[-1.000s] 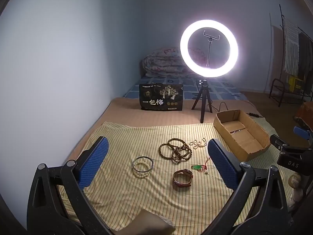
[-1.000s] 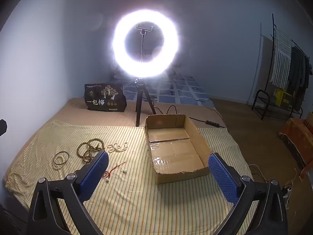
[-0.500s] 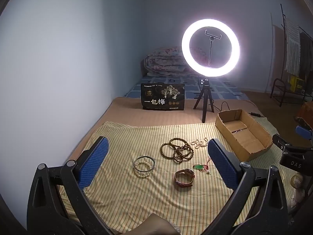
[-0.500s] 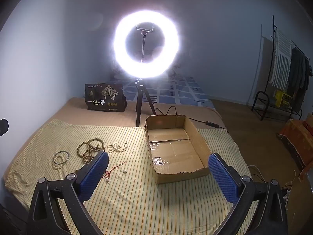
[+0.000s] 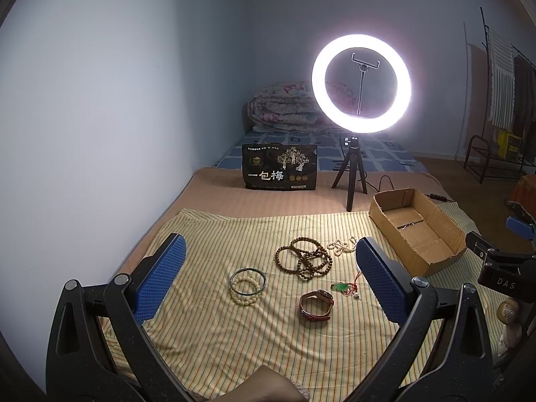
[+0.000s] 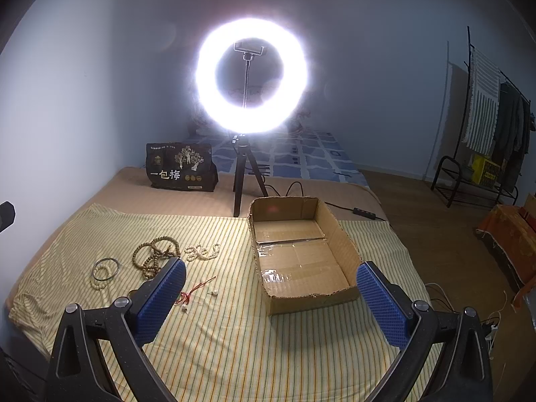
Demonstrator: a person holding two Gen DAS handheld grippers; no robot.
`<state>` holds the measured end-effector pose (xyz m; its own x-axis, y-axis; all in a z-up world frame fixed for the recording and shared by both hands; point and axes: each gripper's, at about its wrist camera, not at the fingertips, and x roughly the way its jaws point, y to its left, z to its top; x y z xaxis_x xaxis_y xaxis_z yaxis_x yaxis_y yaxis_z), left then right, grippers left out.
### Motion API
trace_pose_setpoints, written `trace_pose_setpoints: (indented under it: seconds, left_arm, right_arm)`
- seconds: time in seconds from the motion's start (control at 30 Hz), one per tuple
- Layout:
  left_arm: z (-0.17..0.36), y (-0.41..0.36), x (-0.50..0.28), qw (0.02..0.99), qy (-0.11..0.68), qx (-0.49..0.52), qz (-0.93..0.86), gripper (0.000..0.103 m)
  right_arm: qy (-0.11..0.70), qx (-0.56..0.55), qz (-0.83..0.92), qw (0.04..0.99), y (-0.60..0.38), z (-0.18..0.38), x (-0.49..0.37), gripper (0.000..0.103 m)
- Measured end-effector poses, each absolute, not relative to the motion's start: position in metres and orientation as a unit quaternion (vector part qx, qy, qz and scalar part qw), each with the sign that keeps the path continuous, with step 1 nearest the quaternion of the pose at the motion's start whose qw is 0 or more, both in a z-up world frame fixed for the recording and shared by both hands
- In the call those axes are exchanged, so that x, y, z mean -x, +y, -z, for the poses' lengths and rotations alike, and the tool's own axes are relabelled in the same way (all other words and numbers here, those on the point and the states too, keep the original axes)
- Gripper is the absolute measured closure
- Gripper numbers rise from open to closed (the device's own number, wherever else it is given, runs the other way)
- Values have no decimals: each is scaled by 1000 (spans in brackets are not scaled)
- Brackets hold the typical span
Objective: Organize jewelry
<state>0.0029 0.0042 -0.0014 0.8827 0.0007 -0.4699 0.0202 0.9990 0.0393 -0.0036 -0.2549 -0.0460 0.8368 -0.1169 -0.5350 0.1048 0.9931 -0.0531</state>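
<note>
Left wrist view: the left gripper (image 5: 268,271) hovered over the striped cloth (image 5: 217,335) on the bed, jaws spread wide and holding nothing. Between them lay a bangle with a pale bead bracelet (image 5: 248,284), brown bead strands (image 5: 305,259), a red-strapped watch (image 5: 316,305) and a green pendant on red cord (image 5: 341,287). The cardboard box (image 5: 445,231) stood to the right, nothing visible inside. Right wrist view: the right gripper (image 6: 271,299) was also wide open and unloaded. The box (image 6: 348,244) lay directly ahead, only its taped floor showing; the jewelry remained on the cloth to its left.
</note>
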Motion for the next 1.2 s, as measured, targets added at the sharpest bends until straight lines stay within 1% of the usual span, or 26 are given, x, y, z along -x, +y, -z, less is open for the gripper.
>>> trace_pose_setpoints:
  seconds: [1.2]
  left_arm:
    - [1, 3, -1, 971, 240, -24, 4, 0]
  right_arm:
    - [284, 10, 57, 957, -255, 49, 3, 0]
